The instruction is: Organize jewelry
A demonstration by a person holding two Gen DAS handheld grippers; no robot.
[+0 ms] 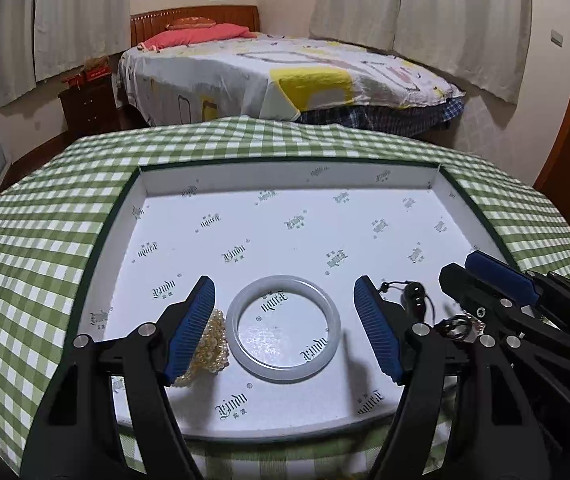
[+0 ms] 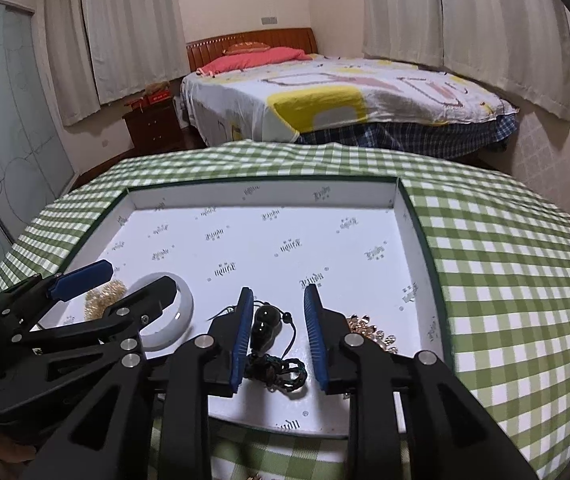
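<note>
A shallow white box (image 1: 285, 172) (image 2: 269, 192) with printed logos lies on the green checked cloth. In it lie a pale jade bangle (image 1: 285, 328) (image 2: 177, 320), a pearl bracelet (image 1: 211, 344) (image 2: 105, 300), a black gourd pendant on a dark cord (image 1: 415, 300) (image 2: 265, 328) and a gold rhinestone piece (image 2: 369, 330). My left gripper (image 1: 285, 312) is open, its fingers astride the bangle without touching it. My right gripper (image 2: 279, 328) (image 1: 481, 276) is open, its fingers on either side of the black pendant, just above the box floor.
The table under the green checked cloth (image 1: 45, 240) (image 2: 505, 260) ends close behind the box. Beyond stand a bed (image 1: 285, 76), a dark nightstand (image 1: 89, 104) and white curtains. The far half of the box floor holds no jewelry.
</note>
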